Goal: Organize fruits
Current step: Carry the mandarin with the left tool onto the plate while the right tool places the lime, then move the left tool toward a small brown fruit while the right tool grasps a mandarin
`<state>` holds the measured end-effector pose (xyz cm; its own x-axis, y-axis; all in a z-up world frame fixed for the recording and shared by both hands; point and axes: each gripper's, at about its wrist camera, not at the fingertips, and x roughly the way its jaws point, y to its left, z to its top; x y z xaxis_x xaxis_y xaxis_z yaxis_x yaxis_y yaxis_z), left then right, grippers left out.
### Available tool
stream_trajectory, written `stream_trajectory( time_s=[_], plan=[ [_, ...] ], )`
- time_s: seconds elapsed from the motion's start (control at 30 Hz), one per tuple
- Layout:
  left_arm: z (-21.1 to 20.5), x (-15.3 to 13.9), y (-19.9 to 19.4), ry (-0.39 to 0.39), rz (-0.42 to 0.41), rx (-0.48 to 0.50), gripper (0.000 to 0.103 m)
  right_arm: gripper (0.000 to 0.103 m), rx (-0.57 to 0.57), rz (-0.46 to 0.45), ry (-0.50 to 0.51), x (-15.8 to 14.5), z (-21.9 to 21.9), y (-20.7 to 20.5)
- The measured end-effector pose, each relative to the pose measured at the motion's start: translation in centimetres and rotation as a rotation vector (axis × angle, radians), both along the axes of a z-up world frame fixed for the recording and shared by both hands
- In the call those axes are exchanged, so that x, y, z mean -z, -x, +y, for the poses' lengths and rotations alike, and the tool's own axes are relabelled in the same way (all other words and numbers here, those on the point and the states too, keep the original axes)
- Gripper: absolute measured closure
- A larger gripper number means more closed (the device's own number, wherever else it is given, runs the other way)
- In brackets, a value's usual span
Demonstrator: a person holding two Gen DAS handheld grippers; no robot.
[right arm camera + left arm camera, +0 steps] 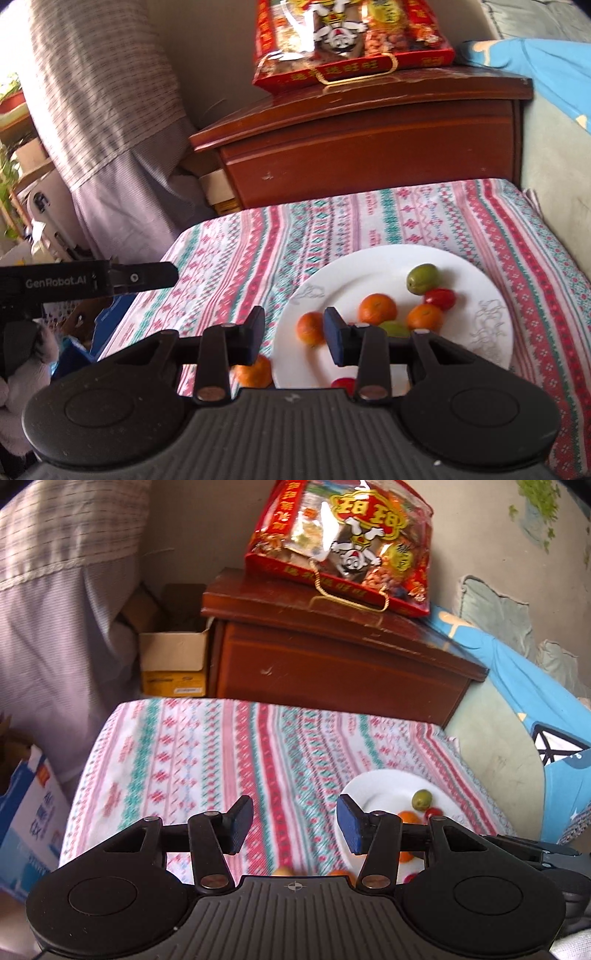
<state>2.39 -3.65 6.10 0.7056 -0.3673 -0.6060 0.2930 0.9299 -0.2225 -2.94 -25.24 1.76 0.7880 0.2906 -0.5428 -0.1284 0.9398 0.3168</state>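
Now my right gripper (pixel 293 334) is close to me, with its fingers a little apart and nothing between them. My left gripper (pixel 293 823) has its fingers spread wider, and they hold nothing too.

Just under my right fingers sits one orange (pixel 255 371) on the cloth (pixel 406 210), beside the plate (pixel 491 332) but not on it. It looks like the one left out. On the plate lie three more oranges, two green fruits and some small red ones.

I think the next job is to put that stray orange on the plate. To do it well, I should drop my fingers down on both sides of it, squeeze softly so it does not squash, and set it in a bare spot so it bumps no other fruit.

Far back stands a brown cabinet (pixel 369 147) with a red bag (pixel 351 44) on top.
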Motion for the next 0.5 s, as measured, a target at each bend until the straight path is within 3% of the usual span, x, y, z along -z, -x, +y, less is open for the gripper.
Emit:
stream_trajectory(
  time_s=[0.5],
  plan=[
    [3.8, 2.0, 1.4, 0.035, 0.076, -0.089, 0.054, 0.066, -0.176, 0.028, 0.115, 2.6, 4.9, -0.5]
  ],
)
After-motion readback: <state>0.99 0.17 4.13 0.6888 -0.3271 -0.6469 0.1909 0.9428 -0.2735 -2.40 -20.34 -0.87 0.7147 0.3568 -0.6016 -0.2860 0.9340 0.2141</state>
